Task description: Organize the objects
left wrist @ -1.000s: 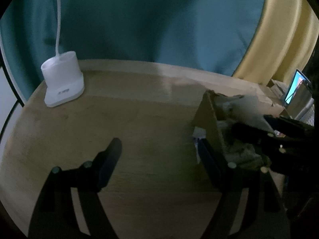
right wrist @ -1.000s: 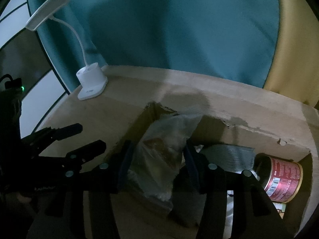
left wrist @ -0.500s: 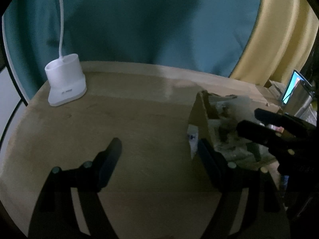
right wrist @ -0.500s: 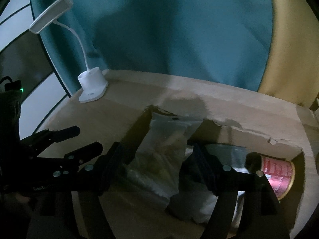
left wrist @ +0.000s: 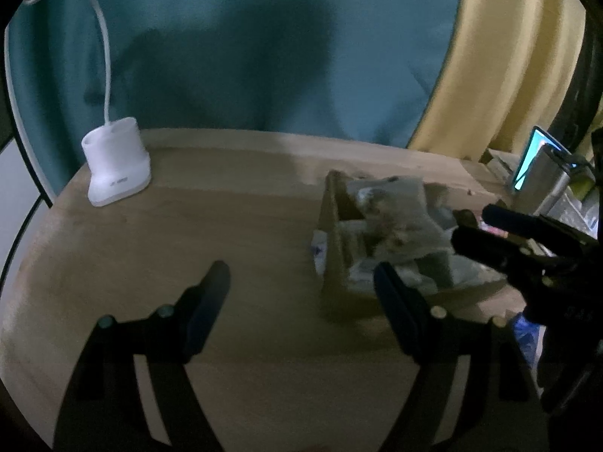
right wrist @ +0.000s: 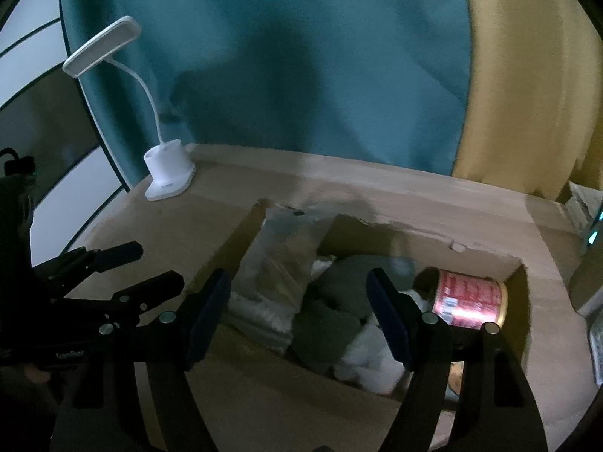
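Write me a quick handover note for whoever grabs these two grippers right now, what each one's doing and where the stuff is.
Left gripper: open, empty, over bare wooden table left of the cardboard box.
Right gripper: open, empty, above the box, holding nothing.
In the box: clear plastic bag leaning at the left end, dark green bundle in the middle, red can lying on its side at the right.
White desk lamp stands at the table's far left corner.
Done: those three items are boxed. Left: anything outside the box, none clearly visible here.

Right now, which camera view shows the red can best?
The right wrist view: the red can lies on its side in the cardboard box, label visible. In the left wrist view the box contents hide it; I cannot find it there.
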Action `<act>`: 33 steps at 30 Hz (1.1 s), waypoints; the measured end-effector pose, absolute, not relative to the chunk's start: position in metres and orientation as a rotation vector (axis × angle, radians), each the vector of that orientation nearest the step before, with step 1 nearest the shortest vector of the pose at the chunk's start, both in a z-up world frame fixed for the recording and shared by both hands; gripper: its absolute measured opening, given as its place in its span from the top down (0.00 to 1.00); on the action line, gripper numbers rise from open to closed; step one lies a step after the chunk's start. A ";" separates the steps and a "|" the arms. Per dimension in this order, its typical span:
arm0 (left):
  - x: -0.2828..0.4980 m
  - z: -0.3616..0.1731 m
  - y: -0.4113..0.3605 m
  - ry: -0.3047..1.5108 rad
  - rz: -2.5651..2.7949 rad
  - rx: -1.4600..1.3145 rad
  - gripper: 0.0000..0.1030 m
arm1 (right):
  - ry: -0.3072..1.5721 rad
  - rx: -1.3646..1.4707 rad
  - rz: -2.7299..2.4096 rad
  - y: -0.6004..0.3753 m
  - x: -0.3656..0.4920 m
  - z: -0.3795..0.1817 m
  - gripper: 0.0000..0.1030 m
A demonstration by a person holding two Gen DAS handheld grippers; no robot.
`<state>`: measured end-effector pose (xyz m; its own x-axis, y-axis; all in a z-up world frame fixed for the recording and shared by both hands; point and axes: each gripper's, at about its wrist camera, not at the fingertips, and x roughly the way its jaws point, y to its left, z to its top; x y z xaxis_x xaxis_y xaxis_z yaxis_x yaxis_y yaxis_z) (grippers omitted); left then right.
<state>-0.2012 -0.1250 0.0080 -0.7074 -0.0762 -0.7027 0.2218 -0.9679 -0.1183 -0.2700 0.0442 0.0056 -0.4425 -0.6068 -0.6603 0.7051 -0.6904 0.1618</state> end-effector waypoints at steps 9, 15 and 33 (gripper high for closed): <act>-0.192 0.018 -0.102 0.268 -2.784 1.088 0.23 | 0.157 0.900 -2.197 0.076 -0.262 0.011 0.25; -0.188 0.024 -0.089 0.250 -2.805 1.075 0.23 | 0.153 0.895 -2.211 0.091 -0.255 0.014 0.25; -0.167 0.033 -0.046 0.225 -2.859 1.063 0.23 | 0.121 0.880 -2.283 0.150 -0.231 0.019 0.25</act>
